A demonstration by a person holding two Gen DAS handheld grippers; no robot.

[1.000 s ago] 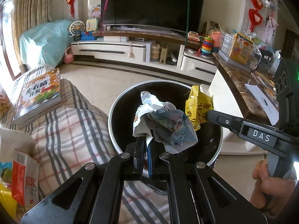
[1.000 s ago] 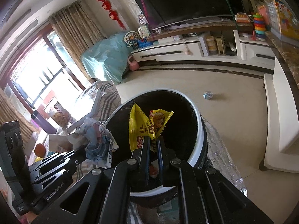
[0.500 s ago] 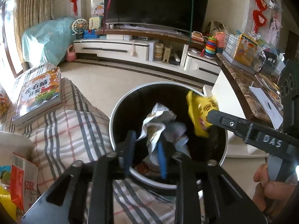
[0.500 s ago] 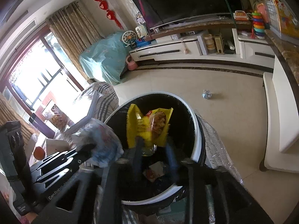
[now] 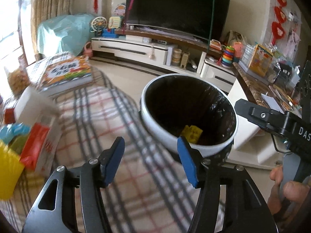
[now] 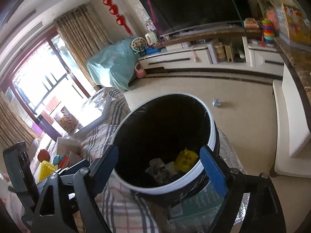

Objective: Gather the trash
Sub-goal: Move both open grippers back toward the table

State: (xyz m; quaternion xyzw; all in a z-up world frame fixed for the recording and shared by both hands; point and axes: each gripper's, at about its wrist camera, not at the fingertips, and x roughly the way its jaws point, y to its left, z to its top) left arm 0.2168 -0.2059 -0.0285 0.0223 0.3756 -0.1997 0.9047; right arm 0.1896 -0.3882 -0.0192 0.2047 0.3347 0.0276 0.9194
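A round trash bin with a white rim (image 5: 211, 147) and black liner stands beside the plaid-covered sofa; it also shows in the right wrist view (image 6: 212, 134). A yellow snack wrapper (image 5: 191, 133) lies at its bottom, seen again in the right wrist view (image 6: 185, 160) next to a crumpled paper wad (image 6: 158, 167). My left gripper (image 5: 150, 160) is open and empty over the bin's near left edge. My right gripper (image 6: 159, 168) is open and empty above the bin's near rim. The right gripper's finger (image 5: 258, 114) shows at the right of the left wrist view.
A plaid cover (image 5: 101, 120) carries a children's book (image 5: 67, 73), a red-and-white packet (image 5: 38, 145) and yellow and teal wrappers (image 5: 8, 161). A small crumpled wrapper (image 6: 216, 103) lies on the tiled floor. A TV cabinet (image 5: 147, 52) lines the far wall; a marble counter (image 5: 252, 85) stands right.
Both grippers opened. The crumpled paper dropped from the left and the yellow wrapper from the right; both now lie at the bin's bottom. The left gripper shifted left toward the sofa.
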